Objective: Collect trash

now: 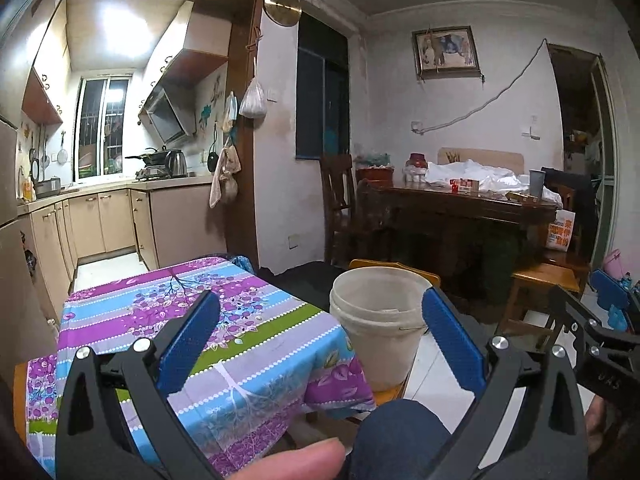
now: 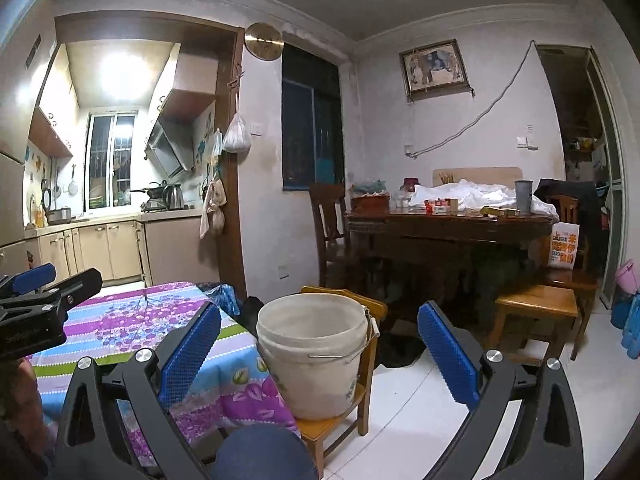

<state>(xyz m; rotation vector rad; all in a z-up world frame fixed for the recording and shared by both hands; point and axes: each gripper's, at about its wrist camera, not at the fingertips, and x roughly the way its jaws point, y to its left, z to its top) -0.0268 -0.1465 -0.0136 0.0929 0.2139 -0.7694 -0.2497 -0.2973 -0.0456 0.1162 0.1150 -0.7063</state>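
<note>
The left tongs [image 1: 320,336] are held wide open, with nothing gripped between the two blue, finely ribbed pads [image 1: 188,344]; the right tongs [image 2: 320,344] are likewise spread wide and empty, their blue textured pads [image 2: 448,356] set on black arms with silver bolts. Both are raised in the air, touching nothing. One round off-white plastic bucket [image 2: 316,356] with a thin wire handle is framed between the pads in the right wrist view; it is seen standing upright on a small low wooden chair [image 2: 340,420], just beside the worktop. Its inside cannot be seen. The worktop is covered by a cloth of purple, blue and green stripes with a printed flower pattern [image 1: 200,320], draped over the edge. A second low wooden stool [image 2: 536,304] is seen further right on the white tiled floor. Behind it, one dark wooden dining table [image 2: 448,224] is loaded with white cloth, small boxes and a grey cup. A knee in dark blue fabric [image 1: 400,436] is visible at the bottom.
</note>
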